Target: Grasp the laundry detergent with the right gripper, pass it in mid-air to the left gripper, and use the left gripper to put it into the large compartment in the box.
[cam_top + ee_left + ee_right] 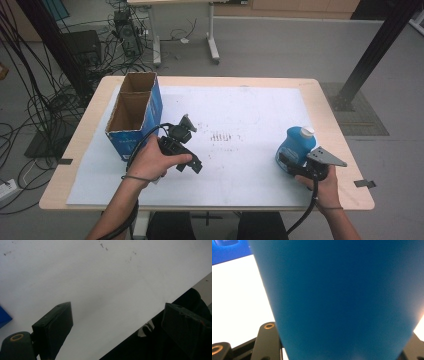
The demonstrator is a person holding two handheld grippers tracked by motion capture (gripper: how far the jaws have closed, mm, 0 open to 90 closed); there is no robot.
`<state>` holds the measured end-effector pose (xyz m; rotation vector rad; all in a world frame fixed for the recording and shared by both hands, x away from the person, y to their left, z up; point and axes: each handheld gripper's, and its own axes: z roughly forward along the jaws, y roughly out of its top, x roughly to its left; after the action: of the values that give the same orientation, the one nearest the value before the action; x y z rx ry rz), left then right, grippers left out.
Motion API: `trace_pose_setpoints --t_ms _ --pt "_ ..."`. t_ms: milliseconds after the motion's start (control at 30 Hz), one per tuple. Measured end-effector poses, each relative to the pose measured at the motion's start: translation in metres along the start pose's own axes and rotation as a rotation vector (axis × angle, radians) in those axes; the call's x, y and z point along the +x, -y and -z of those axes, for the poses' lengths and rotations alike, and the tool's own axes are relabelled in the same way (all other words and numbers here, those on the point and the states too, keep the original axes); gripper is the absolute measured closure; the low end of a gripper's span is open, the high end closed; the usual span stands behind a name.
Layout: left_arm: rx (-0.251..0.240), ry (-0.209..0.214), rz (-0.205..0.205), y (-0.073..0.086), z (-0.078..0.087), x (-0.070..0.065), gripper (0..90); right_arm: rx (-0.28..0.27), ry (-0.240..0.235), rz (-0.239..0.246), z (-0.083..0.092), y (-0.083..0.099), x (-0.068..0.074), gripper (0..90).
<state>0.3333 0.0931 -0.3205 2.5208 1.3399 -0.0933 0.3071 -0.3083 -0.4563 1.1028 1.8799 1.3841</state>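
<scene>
A blue bottle (296,143) with a white cap stands on the white sheet (240,107) at the right of the table. My right gripper (291,165) is shut on its lower body, with a hand holding it from the near side. In the right gripper view the bottle (342,297) fills the space between the jaws. My left gripper (191,145) is held just above the sheet at the centre left. In the left gripper view it (117,310) is open, with bare sheet between its pads (53,327).
An open blue cardboard box (135,117) with two compartments stands at the table's left, close behind the left hand. The wooden table rim (322,107) frames the sheet. Faint dark marks (220,136) dot the sheet's middle. Cables and desk legs lie on the floor beyond.
</scene>
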Motion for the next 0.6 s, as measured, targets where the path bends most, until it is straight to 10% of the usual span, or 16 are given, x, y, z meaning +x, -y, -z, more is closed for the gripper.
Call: trace_pose_setpoints --t_ms 600 --pt "-0.020 0.010 -0.076 -0.007 0.021 0.001 10.5 0.023 -0.094 0.000 -0.007 -0.025 -0.007 41.2"
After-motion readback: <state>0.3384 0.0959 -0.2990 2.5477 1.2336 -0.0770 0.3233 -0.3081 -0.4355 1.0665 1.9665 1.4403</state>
